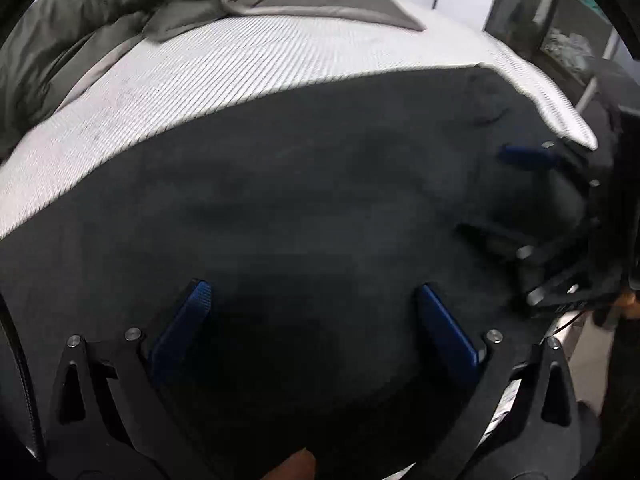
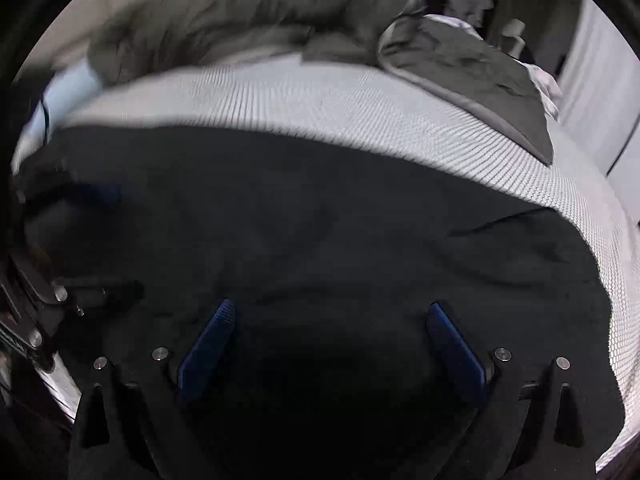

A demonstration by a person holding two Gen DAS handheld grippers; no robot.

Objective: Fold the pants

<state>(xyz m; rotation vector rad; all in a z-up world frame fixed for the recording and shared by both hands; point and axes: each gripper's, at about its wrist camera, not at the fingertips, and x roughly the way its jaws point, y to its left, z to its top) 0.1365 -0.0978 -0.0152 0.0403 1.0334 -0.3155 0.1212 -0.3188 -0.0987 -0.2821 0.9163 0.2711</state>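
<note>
Both grippers above pants on bed
Left gripper (image 1: 312, 292) and right gripper (image 2: 332, 312): fingers spread, empty; pants (image 1: 300, 200) directly beneath, bed (image 1: 240, 72) ahead

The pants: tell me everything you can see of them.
The pants are dark, near black, of a soft matte cloth. They lie spread fairly flat, with shallow wrinkles, on the white ribbed mattress cover, and reach its near edge. Both views blur any seams or pockets. The left gripper and the right gripper are over them with jaws open, holding no cloth. Whether the fingertips touch them is unclear.
</note>
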